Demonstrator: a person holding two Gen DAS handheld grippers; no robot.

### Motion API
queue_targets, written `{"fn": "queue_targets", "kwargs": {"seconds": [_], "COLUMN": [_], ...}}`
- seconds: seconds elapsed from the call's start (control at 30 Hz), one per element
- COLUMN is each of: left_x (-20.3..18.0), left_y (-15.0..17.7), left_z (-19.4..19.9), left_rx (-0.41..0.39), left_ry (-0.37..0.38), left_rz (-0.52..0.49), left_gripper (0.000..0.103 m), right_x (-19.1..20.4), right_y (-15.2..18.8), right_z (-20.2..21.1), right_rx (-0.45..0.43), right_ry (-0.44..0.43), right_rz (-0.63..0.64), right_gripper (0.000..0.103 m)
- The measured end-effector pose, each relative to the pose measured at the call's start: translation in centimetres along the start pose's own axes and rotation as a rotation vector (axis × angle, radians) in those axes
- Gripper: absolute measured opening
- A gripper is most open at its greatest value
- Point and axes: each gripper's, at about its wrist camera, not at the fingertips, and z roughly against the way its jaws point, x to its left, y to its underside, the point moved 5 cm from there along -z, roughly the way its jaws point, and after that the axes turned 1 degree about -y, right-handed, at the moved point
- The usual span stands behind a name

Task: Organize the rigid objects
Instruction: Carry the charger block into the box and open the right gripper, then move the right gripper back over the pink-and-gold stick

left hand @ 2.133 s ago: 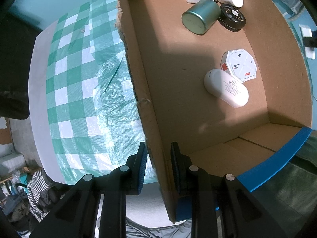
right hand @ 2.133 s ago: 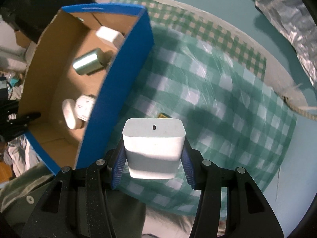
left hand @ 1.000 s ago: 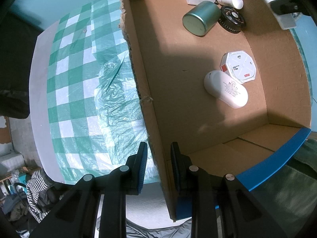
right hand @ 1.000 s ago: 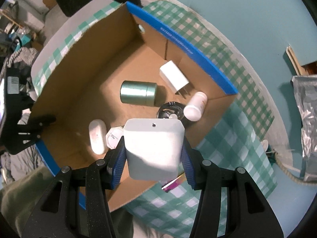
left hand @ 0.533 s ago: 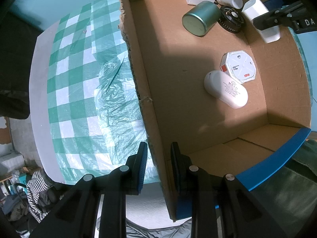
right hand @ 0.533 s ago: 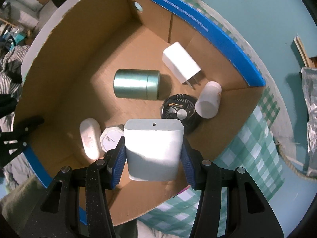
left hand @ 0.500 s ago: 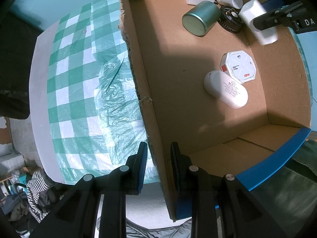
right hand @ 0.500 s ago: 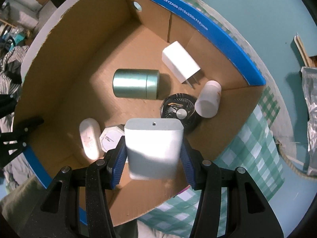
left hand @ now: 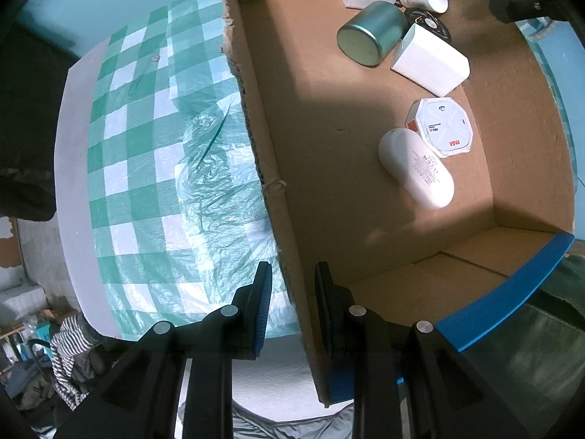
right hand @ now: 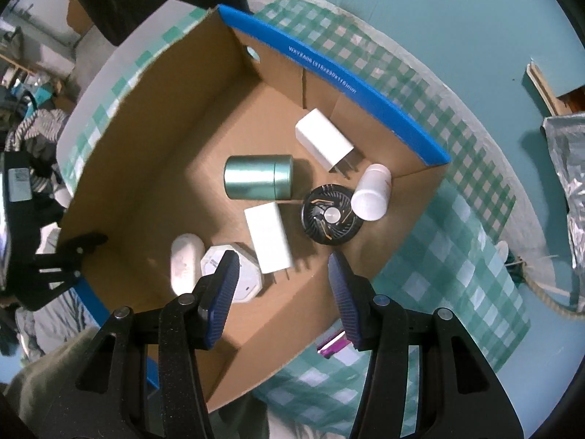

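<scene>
A cardboard box [right hand: 153,168] with blue rims holds several rigid objects. A large white charger [right hand: 268,237] lies on the box floor, also in the left wrist view [left hand: 431,60]. Around it are a green tin [right hand: 257,177], a black fan [right hand: 331,219], a white bottle [right hand: 371,192], a small white plug adapter [right hand: 323,142], a white octagonal box [right hand: 236,272] and a white oval case [right hand: 184,261]. My right gripper [right hand: 283,281] is open and empty above the box. My left gripper [left hand: 292,296] is shut on the box's wall [left hand: 278,190].
The box stands on a green-and-white checked cloth [left hand: 146,139] over a round table. A purple item [right hand: 334,345] lies on the cloth by the box's near wall. A rope [right hand: 548,292] and foil [right hand: 566,168] lie at the right.
My right gripper has opened and let go of the large white charger, which now lies on the box floor beside the tin. The left gripper has not moved.
</scene>
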Motion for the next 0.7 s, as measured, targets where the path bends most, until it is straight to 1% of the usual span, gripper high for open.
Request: {"fn": "queue_targets", "kwargs": {"seconds": [0.13,0.23,0.33,0.5,0.7], "left_x": [0.1,0.2,0.2,0.2,0.2], "left_y": [0.1,0.1,0.1,0.0,0.0], "left_z": [-0.1,-0.1,-0.1,-0.2,-0.1], "left_rx": [0.001,0.001,0.001,0.004,0.004], "left_ry": [0.002,0.003,0.001,0.0,0.0], "left_rz": [0.004,0.005,0.003,0.0,0.003], "left_gripper": [0.024,0.024,0.024,0.024,0.024], "right_x": [-0.1,-0.6,-1.1,-2.6,-4.5], "right_y": [0.4,0.8,1.3,2.7,4.6], "right_z": [1.2,2.2,2.9,3.9,4.4], "right_rx": [-0.02,-0.038,-0.049,-0.057,-0.061], "right_ry": [-0.005,-0.009,-0.002,0.01,-0.005], "right_rz": [-0.018,-0.037,-0.052,-0.106,-0.187], "right_gripper": [0.052,0.055,0.056,0.056,0.056]}}
